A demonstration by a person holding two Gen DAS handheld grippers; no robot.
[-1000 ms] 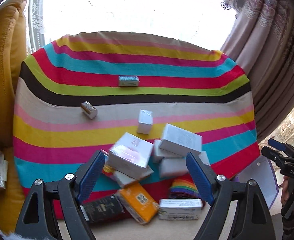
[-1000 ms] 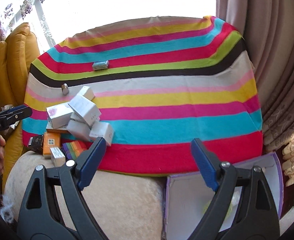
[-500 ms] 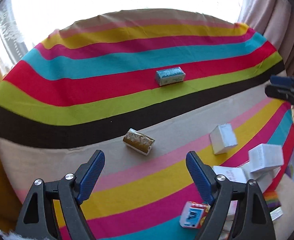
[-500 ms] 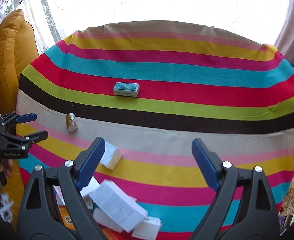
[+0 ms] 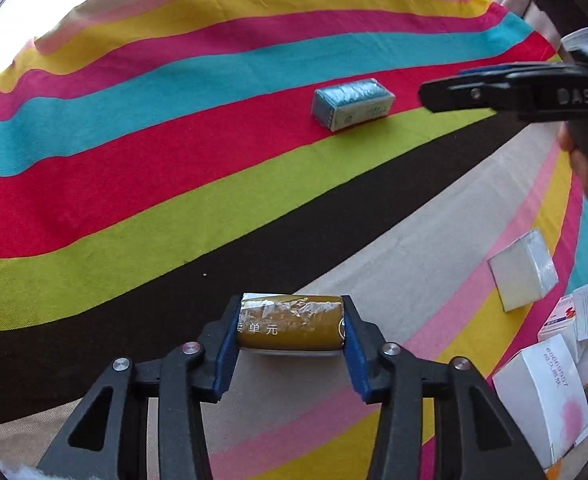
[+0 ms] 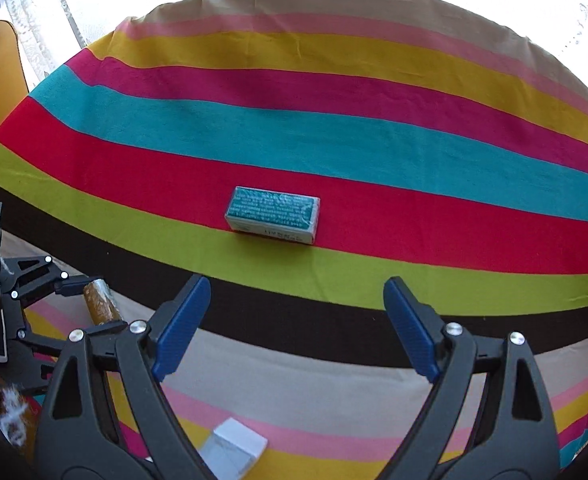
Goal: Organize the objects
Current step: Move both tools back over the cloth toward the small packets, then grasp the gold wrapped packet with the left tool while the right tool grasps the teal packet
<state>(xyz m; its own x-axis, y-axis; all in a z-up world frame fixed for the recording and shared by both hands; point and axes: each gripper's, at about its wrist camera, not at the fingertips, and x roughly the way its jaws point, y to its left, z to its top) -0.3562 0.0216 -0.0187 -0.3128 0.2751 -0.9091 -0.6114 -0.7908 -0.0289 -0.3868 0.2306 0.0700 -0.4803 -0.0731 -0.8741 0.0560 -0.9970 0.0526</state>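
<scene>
Left tool: closing on foil-wrapped olive-gold carton, pads touching ends; right tool open. Squeeze squarely, lift straight.

Striped cloth bearing all items. Far box lies toward the back; wrapped roll lies nearer, between the left gripper's closing jaws. Box pile sits at right.

A striped multicoloured cloth covers the surface; a teal rectangular box, a brown wrapped packet and white cardboard boxes lie on it.
</scene>
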